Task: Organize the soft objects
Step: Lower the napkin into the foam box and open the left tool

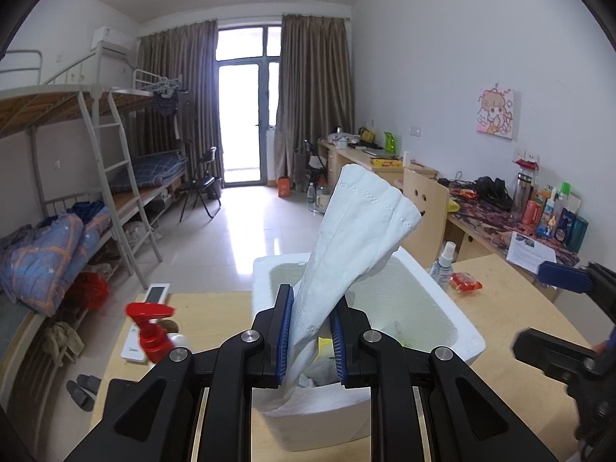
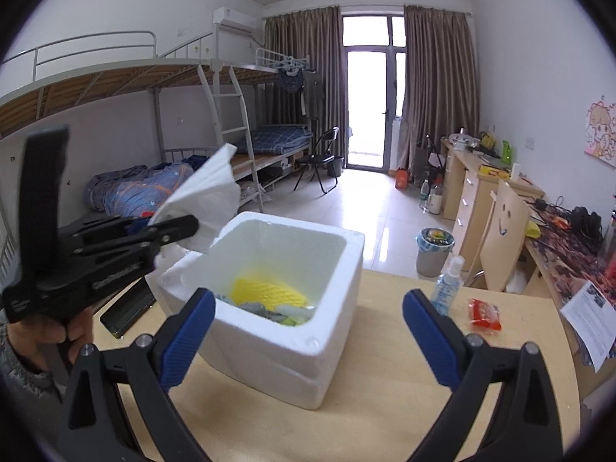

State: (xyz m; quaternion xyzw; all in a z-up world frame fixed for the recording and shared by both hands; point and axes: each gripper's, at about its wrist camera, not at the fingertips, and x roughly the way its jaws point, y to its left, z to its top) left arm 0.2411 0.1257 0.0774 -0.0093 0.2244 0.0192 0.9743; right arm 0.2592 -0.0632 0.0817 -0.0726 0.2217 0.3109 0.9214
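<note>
My left gripper [image 1: 310,337] is shut on a white tissue [image 1: 358,238] that sticks up and fans out above the near rim of the white foam box [image 1: 458,319]. The tissue also shows in the right wrist view [image 2: 208,192], held over the box's left rim [image 2: 269,219]. Inside the box lie a yellow soft object [image 2: 265,288] and grey and green cloth pieces [image 2: 265,310]. My right gripper [image 2: 308,325] is open and empty, in front of the box above the wooden table [image 2: 385,396].
On the table stand a clear spray bottle [image 2: 446,281], a red packet [image 2: 485,313] and a red pump bottle [image 1: 154,331], with a white remote [image 1: 144,319] and a dark tablet [image 2: 127,308] at the left. A printed sheet [image 2: 591,323] hangs off the right edge.
</note>
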